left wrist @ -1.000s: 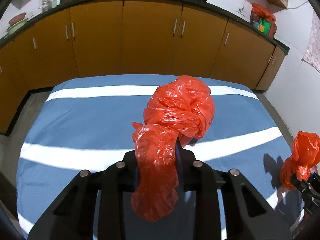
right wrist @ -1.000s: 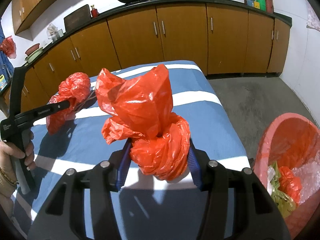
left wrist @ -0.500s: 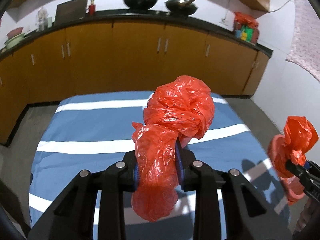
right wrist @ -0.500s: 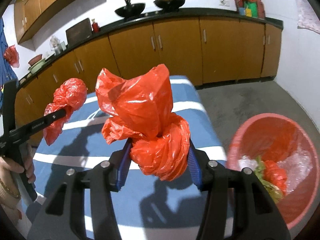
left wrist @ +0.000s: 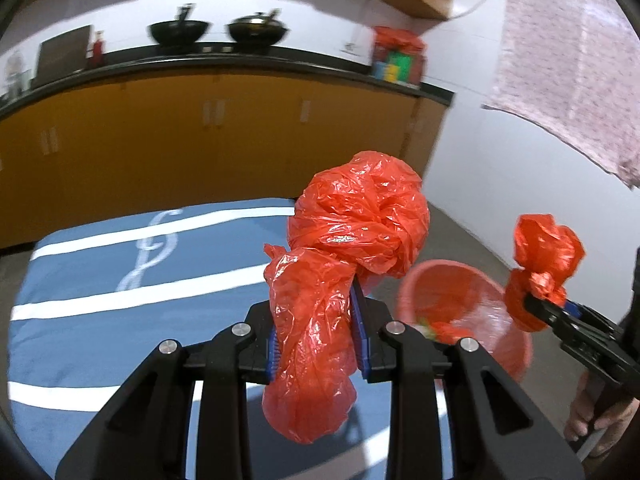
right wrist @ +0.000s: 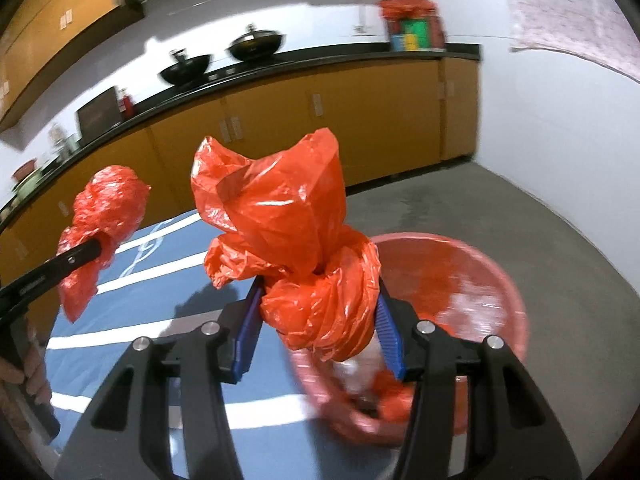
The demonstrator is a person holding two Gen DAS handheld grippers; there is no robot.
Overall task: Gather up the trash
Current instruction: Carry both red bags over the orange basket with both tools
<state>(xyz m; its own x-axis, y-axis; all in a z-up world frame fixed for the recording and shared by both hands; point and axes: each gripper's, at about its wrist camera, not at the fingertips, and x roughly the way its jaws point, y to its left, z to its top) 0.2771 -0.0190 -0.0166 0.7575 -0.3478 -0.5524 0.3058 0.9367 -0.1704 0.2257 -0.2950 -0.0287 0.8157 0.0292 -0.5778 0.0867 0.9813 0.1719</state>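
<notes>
Item, two knotted red bags: I have the left gripper (left wrist: 316,336) clamped on one bag (left wrist: 352,248) beside the red bin (left wrist: 472,280), the right gripper (right wrist: 320,324) clamped on the other bag (right wrist: 288,236) over its rim; I should centre each above the opening before letting go.

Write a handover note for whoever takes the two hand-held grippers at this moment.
Left hand-held gripper: shut on a knotted red bag, above the blue striped table.
Right hand-held gripper: shut on a second red bag, at the near rim of the red bin.
Done: both bags lifted; the bin holds other trash.
Left: drop both bags into the bin.
</notes>
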